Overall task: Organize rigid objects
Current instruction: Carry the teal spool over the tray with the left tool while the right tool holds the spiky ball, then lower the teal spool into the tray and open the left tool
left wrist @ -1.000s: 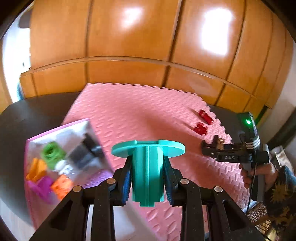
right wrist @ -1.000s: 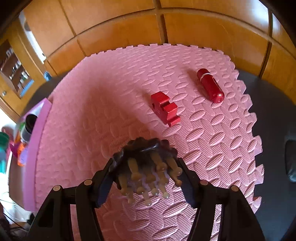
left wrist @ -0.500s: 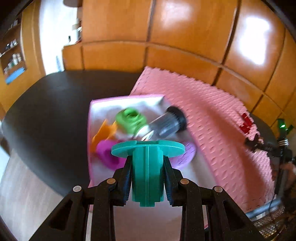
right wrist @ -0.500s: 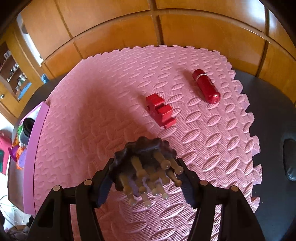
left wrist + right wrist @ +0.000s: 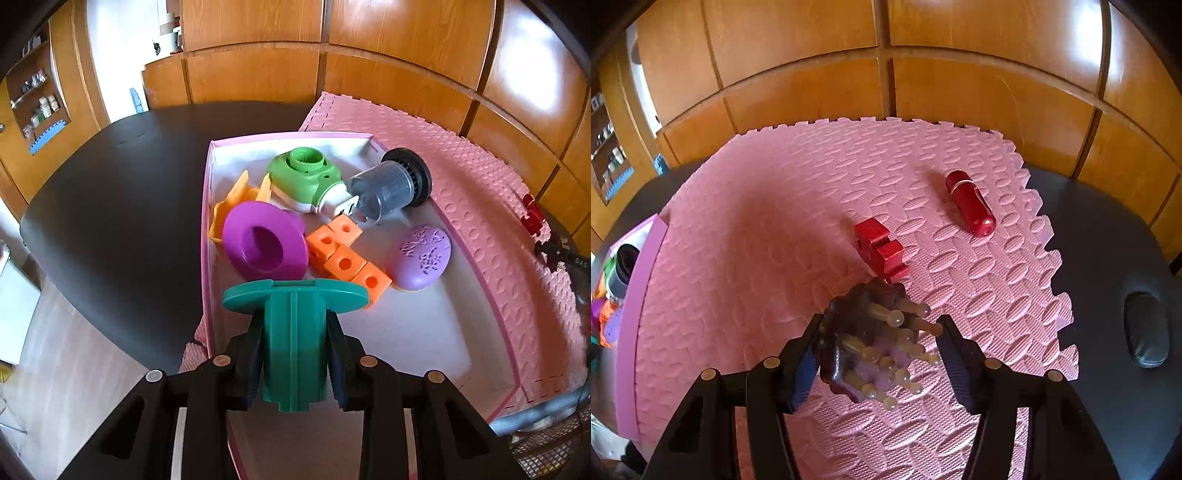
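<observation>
My left gripper (image 5: 295, 325) is shut on a teal flanged spool (image 5: 295, 332) and hangs over the near part of the pink box (image 5: 207, 221). Inside the box lie a purple flanged spool (image 5: 264, 245), orange cubes (image 5: 343, 254), a green part (image 5: 306, 177), a grey cylinder (image 5: 391, 184) and a lilac oval (image 5: 424, 256). My right gripper (image 5: 879, 332) has a dark brush (image 5: 864, 343) with tan bristles between its closing jaws. The brush body rests against the left pad and the bristle tips meet the right pad. A red block (image 5: 881, 249) and a red cylinder (image 5: 969, 203) lie beyond on the pink mat (image 5: 757, 221).
The mat sits on a dark round table (image 5: 110, 192) with wooden wall panels behind. The box rim (image 5: 642, 277) shows at the left of the right wrist view. A small black object (image 5: 1147, 328) lies on the table to the right of the mat.
The left gripper has swung left and down with the teal spool, from over the mat to above the box. In the right gripper the brush has tilted toward the left pad.
</observation>
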Demonstrator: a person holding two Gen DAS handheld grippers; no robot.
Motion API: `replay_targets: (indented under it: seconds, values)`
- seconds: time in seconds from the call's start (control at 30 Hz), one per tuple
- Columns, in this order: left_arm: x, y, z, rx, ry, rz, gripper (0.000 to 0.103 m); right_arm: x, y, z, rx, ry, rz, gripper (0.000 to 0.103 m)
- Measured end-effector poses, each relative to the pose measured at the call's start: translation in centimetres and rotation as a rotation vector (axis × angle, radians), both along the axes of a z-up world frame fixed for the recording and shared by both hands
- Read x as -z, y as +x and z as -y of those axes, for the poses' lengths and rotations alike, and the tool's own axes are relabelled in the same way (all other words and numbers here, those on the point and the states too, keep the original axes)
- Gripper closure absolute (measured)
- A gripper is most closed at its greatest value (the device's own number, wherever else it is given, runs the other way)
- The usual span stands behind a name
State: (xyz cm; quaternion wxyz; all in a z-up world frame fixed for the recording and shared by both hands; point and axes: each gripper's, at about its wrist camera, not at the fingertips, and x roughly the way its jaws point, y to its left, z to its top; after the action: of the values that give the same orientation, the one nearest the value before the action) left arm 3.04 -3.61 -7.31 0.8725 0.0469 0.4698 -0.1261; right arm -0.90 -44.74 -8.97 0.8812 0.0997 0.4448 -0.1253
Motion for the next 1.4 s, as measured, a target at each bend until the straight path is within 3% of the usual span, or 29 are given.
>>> replay_targets:
  seconds: [0.73, 1.07, 1.4]
  values:
    - [0.0, 0.4, 0.1, -0.016, 0.015, 0.038, 0.07, 0.1, 0.3, -0.3, 0.003, -0.034, -0.013, 0.043]
    - [-1.1, 0.0, -0.5, -0.028, -0.002, 0.06, 0.061, 0.4, 0.3, -0.1, -0.01, -0.03, -0.025, 0.043]
    - [-2.6, -0.1, -1.6, -0.051, -0.032, 0.088, 0.059, 0.3, 0.4, -0.2, -0.012, -0.04, -0.029, 0.043]
